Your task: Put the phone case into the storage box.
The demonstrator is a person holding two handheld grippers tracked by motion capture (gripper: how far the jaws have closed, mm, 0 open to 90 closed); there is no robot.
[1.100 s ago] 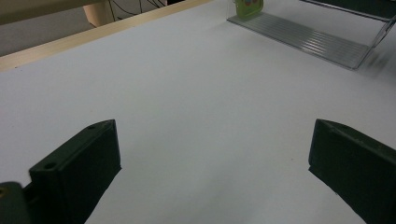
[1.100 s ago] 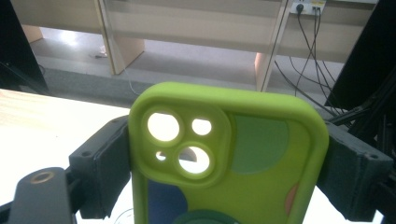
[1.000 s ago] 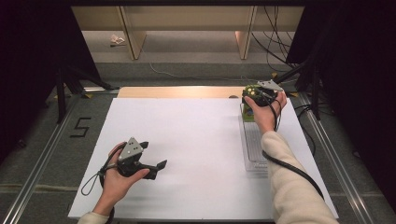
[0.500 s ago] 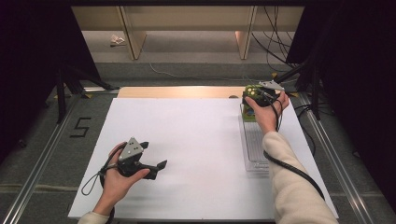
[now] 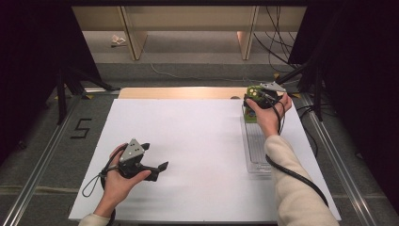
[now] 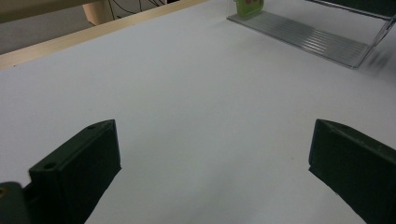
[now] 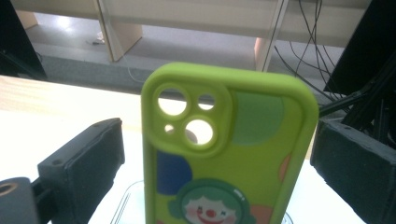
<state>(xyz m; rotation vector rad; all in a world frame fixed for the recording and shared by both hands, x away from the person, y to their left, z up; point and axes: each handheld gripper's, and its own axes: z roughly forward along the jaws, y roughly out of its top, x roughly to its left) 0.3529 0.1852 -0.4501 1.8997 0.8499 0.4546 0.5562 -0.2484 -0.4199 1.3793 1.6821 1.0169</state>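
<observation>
A lime-green phone case [image 7: 229,154] with a clown picture and camera cut-outs stands upright at the far end of a clear ribbed rack [image 5: 257,146]. My right gripper [image 7: 217,163] is open with the case between its jaws. The jaws have just been opening, and a gap shows beside the left pad. In the high view the right gripper [image 5: 256,101] sits over the case [image 5: 249,117] at the table's far right. My left gripper [image 5: 155,157] rests near the front left, open and holding nothing. Ahead of the left gripper [image 6: 212,158] lie the rack [image 6: 308,37] and the case [image 6: 249,7].
A white board [image 5: 188,141] covers the table, with a wooden strip [image 5: 179,92] along its far edge. Metal rails [image 5: 42,165] run along both sides. Behind the table are shelf legs [image 5: 134,42] and loose cables [image 5: 277,37] on the floor.
</observation>
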